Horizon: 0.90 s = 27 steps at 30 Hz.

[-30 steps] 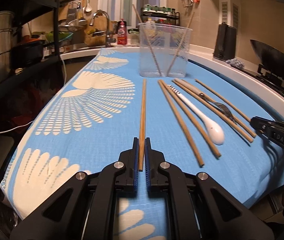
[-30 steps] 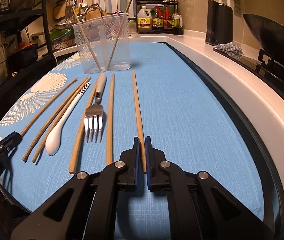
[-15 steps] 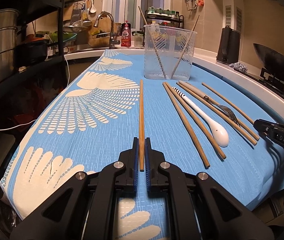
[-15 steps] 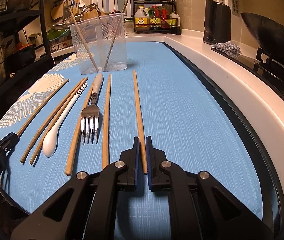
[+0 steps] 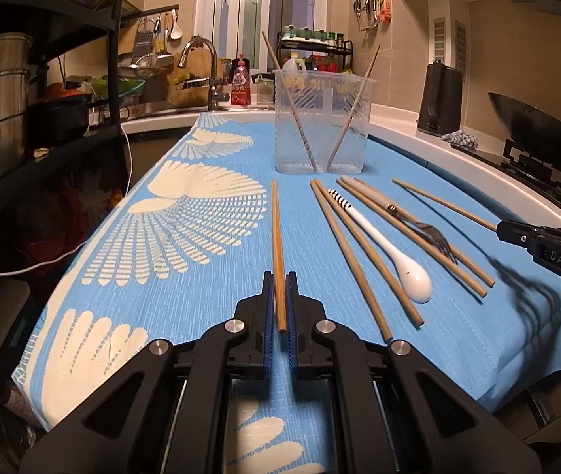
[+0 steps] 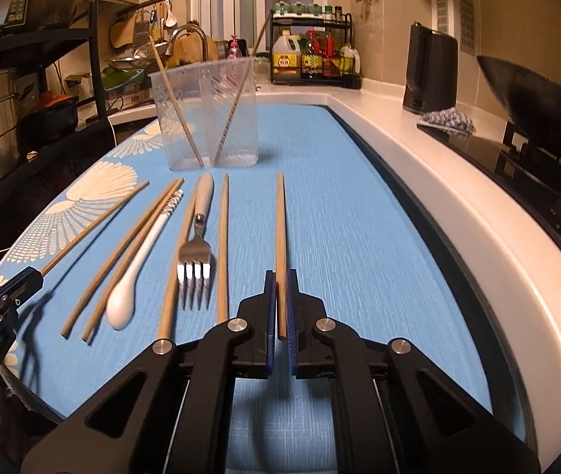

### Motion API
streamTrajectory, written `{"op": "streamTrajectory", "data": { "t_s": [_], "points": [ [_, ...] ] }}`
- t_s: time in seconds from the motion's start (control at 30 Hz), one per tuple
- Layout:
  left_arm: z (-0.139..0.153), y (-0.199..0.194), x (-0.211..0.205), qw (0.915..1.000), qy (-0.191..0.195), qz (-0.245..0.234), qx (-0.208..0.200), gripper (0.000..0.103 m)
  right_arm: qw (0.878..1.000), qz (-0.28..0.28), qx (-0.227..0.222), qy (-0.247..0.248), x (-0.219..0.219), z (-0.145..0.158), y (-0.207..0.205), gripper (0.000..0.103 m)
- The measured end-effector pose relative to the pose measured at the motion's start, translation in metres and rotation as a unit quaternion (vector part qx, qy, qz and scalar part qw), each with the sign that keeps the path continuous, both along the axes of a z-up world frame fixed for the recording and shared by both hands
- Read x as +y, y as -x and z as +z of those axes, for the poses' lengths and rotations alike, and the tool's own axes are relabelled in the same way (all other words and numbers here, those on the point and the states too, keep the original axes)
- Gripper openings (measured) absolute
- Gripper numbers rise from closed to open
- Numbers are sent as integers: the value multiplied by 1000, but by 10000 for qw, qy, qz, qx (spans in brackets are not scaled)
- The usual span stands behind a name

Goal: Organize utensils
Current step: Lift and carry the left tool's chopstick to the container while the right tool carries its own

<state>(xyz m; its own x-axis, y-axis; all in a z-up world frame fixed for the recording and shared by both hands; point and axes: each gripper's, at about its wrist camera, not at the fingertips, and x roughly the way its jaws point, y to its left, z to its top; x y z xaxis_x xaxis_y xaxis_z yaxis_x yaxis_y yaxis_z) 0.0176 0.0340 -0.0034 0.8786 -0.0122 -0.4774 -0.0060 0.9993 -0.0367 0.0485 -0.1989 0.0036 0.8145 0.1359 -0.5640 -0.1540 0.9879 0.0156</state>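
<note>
Two chopsticks are pinched, one per gripper. Left gripper [image 5: 279, 304]: jaws pressed together on the near end of the leftmost chopstick [image 5: 277, 237], which runs straight ahead along the blue patterned cloth [image 5: 185, 237]; lifted or resting on the cloth cannot be told. Right gripper [image 6: 279, 304]: jaws clamped on the near end of the rightmost chopstick [image 6: 280, 221], likewise pointed forward toward the clear plastic container [image 6: 205, 114].

Between the two held sticks, the rest is laid out flat on the cloth in a loose fan:
- a pair of chopsticks [image 5: 353, 260] lying close together, just left of the white ceramic spoon [image 5: 391, 252], bowl end nearest the cameras
- metal fork [image 6: 196, 252] right of the spoon, tines toward the cameras, pale handle pointing to the container
- one chopstick [image 6: 179, 260] on the fork's left, partly under its handle, and one chopstick [image 6: 223, 249] just beside it on the right

Container stands upright at the far end of the cloth. Two chopsticks [image 5: 343, 118] are already standing in it, leaning outward in a V, seemingly one on each side of a central divider.

Seen in the right wrist view at far left: the left gripper's tip with its chopstick.
</note>
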Motion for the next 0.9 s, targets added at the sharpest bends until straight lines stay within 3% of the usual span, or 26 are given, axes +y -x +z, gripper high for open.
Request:
{"op": "streamTrajectory", "data": {
  "t_s": [0.5, 0.9],
  "points": [
    [41, 15, 1, 9982, -138, -61, -578, 6, 9981, 180, -581, 80, 5, 50, 16, 5],
    [93, 7, 15, 9931, -231, -61, -1144, 6, 9948, 349, -955, -75, 4, 97, 11, 5]
  ]
}}
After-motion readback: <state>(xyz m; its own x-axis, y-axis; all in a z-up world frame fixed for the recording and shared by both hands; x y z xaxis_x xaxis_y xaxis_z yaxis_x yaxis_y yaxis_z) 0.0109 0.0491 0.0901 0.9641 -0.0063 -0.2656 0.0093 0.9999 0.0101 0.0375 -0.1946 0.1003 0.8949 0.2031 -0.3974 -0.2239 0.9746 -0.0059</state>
